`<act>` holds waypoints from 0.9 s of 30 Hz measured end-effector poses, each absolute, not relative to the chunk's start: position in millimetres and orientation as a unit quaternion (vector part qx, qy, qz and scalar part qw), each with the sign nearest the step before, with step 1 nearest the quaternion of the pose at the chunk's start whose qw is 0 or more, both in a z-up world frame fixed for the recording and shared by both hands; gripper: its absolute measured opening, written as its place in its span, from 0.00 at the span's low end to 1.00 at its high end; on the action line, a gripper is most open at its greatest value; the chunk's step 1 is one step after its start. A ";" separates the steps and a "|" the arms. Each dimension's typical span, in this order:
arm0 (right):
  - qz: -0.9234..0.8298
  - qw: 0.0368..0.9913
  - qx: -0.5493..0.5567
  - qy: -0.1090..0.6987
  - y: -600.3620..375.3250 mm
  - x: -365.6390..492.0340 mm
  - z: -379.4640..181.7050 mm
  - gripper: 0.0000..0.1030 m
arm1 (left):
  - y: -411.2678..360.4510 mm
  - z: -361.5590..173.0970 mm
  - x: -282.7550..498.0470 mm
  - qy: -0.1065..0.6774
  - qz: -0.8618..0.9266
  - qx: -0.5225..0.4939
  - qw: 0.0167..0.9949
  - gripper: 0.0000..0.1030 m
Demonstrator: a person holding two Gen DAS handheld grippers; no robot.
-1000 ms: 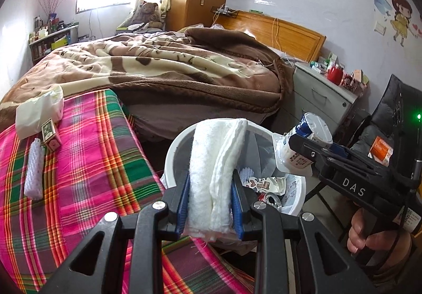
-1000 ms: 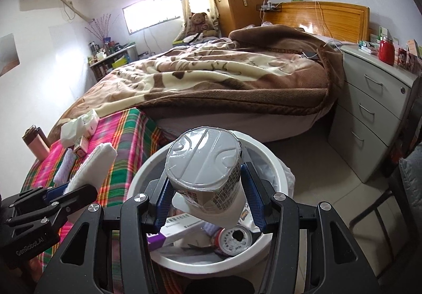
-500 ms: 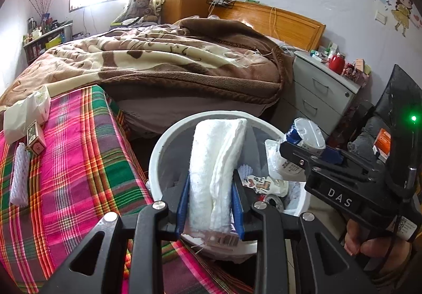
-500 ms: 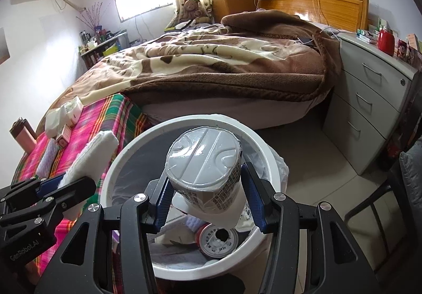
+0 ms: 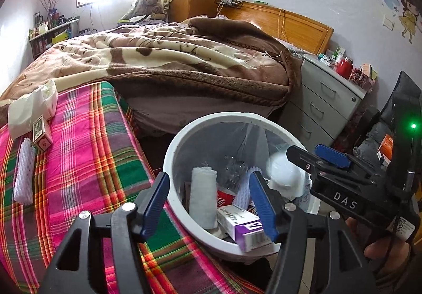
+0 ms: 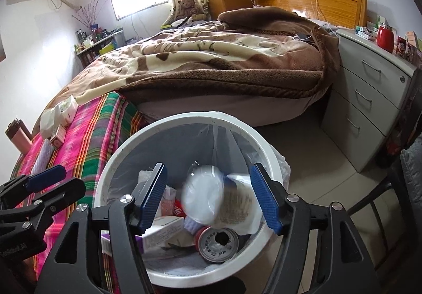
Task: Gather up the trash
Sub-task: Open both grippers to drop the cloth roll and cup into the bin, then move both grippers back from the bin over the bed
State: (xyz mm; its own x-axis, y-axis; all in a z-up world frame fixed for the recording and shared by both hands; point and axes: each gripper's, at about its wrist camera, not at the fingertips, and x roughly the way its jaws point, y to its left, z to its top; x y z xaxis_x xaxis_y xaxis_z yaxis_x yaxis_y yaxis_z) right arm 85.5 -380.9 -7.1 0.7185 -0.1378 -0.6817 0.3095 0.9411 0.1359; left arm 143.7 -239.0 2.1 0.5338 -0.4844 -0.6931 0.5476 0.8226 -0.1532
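A white trash bin with a clear liner stands beside the plaid-covered table; it also shows in the right wrist view. My left gripper is open above the bin, and the white folded cloth stands inside it among boxes and wrappers. My right gripper is open above the bin, and the white paper cup is blurred between its jaws, falling into the trash. The cup also shows as a white blur in the left wrist view. A tin can lies at the bin's bottom.
On the plaid tablecloth lie a white foam net sleeve, a small box and a white bag. A bed with a brown blanket is behind the bin. A grey drawer unit stands to the right.
Both grippers have opened. The folded cloth left the left gripper and now stands in the bin. The cup left the right gripper and is dropping into the bin.
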 end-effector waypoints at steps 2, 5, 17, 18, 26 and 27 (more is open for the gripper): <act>-0.121 0.919 0.122 0.355 -379.9 86.2 -6.0 0.66 | -234.5 2.2 143.4 0.384 -0.293 0.038 0.875 0.64; -0.120 0.920 0.118 0.353 -376.0 86.9 -3.9 0.66 | -227.9 4.5 142.2 0.379 -0.292 0.035 0.878 0.64; -0.100 0.929 0.110 0.340 -352.1 92.5 5.5 0.66 | -186.8 14.2 145.1 0.365 -0.262 0.018 0.893 0.65; -0.098 0.929 0.109 0.339 -349.8 93.0 6.4 0.66 | -182.4 15.2 145.2 0.363 -0.257 0.017 0.895 0.65; -0.076 0.937 0.098 0.327 -329.0 100.9 17.0 0.66 | -152.5 24.2 146.9 0.352 -0.235 0.010 0.906 0.65; -0.073 0.938 0.096 0.325 -325.8 102.1 18.2 0.66 | -147.8 24.8 147.5 0.351 -0.231 0.008 0.907 0.65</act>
State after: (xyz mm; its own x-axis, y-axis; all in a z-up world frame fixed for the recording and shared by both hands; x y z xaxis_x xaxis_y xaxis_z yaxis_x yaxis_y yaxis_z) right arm 102.1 -325.8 18.2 0.7778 -0.0738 -0.6242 0.1986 0.9711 0.1327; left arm 147.5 -147.8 24.8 0.6463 -0.4132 -0.6415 0.4251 0.8931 -0.1470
